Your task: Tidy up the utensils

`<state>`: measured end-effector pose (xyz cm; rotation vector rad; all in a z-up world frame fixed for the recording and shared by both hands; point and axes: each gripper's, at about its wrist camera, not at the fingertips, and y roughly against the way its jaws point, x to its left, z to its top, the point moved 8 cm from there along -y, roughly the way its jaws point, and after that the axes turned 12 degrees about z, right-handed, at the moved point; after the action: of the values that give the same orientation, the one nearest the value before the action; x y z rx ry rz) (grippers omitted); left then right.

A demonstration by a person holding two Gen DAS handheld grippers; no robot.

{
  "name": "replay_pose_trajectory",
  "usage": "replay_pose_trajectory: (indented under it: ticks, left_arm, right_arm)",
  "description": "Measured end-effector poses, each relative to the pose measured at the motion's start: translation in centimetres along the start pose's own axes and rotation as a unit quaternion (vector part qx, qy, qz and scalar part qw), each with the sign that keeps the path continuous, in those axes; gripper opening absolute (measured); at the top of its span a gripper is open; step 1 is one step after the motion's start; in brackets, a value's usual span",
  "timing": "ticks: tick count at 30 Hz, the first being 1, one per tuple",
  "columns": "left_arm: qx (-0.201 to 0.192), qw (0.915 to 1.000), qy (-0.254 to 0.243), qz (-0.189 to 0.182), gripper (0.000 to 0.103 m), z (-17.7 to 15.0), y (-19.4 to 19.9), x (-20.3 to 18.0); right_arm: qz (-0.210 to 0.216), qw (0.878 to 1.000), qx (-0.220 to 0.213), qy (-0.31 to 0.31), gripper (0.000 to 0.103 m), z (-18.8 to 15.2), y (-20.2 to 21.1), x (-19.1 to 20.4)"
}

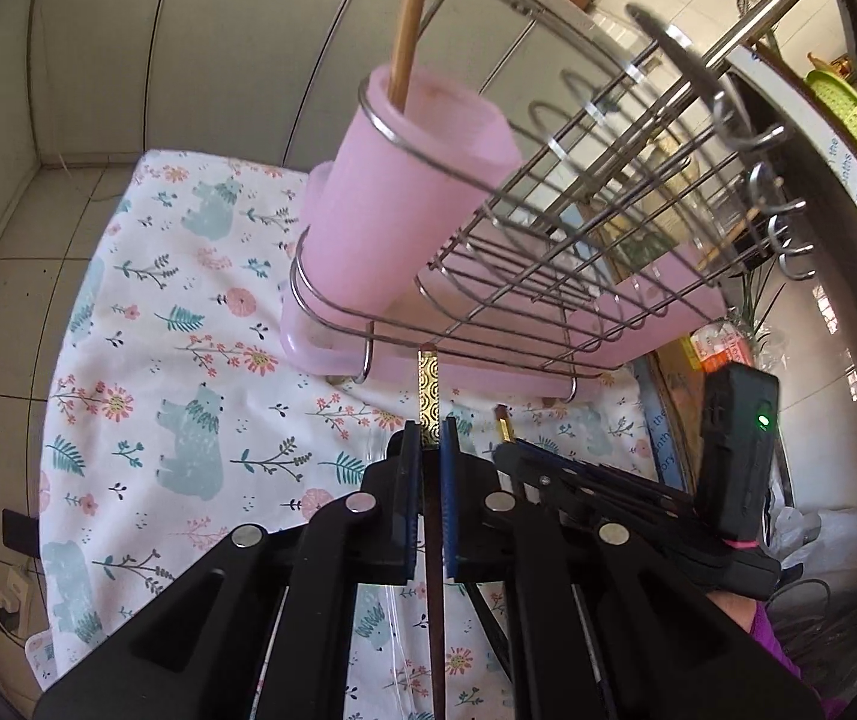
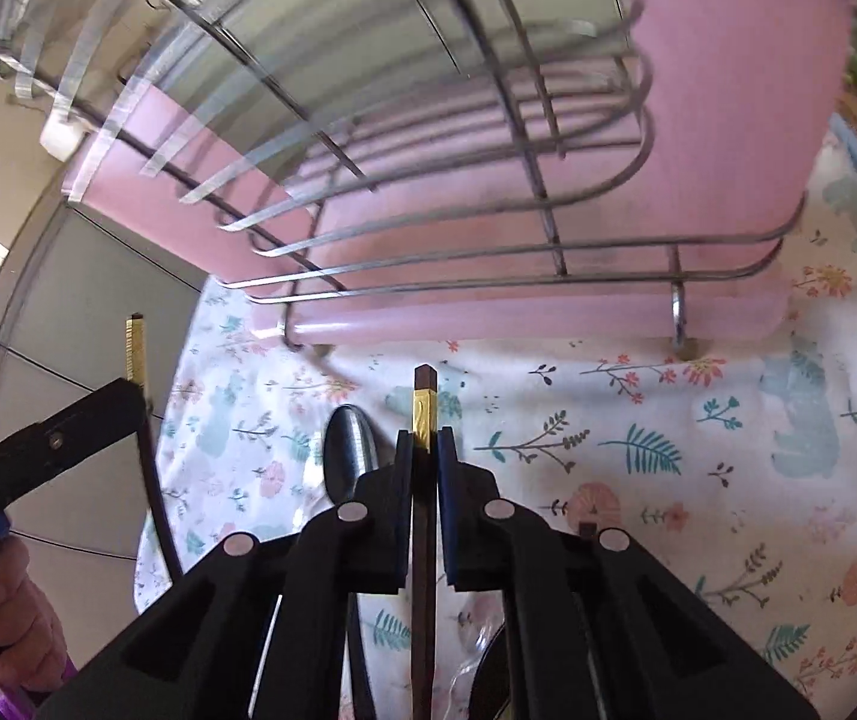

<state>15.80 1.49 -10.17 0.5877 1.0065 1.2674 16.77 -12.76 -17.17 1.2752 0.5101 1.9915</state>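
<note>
A: What has the left gripper (image 1: pixel 430 447) got?
B: Its fingers (image 1: pixel 409 450) are closed tight on a dark chopstick (image 1: pixel 428 390) with a gold patterned band near the end. The end sticks out past the fingertips, toward the near edge of the wire rack (image 1: pixel 578 252).

A: And the right gripper (image 2: pixel 425 450)?
B: The same: its fingers (image 2: pixel 401 462) are clamped on a second chopstick (image 2: pixel 424 408), dark with a gold band and a brown tip. It lies just right of the left gripper, low over the flowered cloth (image 2: pixel 638 450) on the bench.

A: Where is the rack?
B: On the far part of the cloth, sitting in a pink tray (image 1: pixel 488 372). At its left end stands a pink cup (image 1: pixel 404 192) held in a wire ring, with a pale wooden stick (image 1: pixel 410 18) standing in it.

A: Anything else on the cloth?
B: A metal spoon (image 2: pixel 350 450) lies just left of the right gripper's fingers, bowl pointing toward the rack. A hand (image 2: pixel 14 618) shows at the left edge of the right wrist view, holding the left gripper.
</note>
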Motion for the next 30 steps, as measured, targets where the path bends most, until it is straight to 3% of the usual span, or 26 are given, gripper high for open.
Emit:
replay_pose_trajectory:
  ticks: [7, 13, 17, 23, 30]
  left_arm:
    - [-0.088, 0.996, -0.009, -0.015, 0.005, 0.6, 5.3, -1.1]
    - [-0.168, 0.9855, -0.002, -0.021, 0.005, 2.6, 10.3, -1.7]
    - [-0.224, 0.9745, -0.004, -0.017, 0.005, 4.6, 13.9, -2.3]
    - [-0.301, 0.9534, -0.013, 0.0, 0.005, 8.5, 18.4, -3.7]
    - [-0.362, 0.9317, -0.013, 0.021, 0.005, 13.1, 21.1, -4.8]
  right_arm:
    - [0.029, 0.994, -0.094, 0.043, 0.007, 0.9, 6.8, 3.0]
    - [0.036, 0.981, -0.176, 0.076, 0.007, 2.4, 13.5, 5.1]
    - [0.038, 0.967, -0.231, 0.098, 0.006, 4.3, 18.0, 6.5]
    - [0.013, 0.935, -0.326, 0.138, 0.006, 8.8, 24.4, 8.4]
    - [-0.03, 0.906, -0.388, 0.166, 0.006, 13.4, 28.8, 9.2]
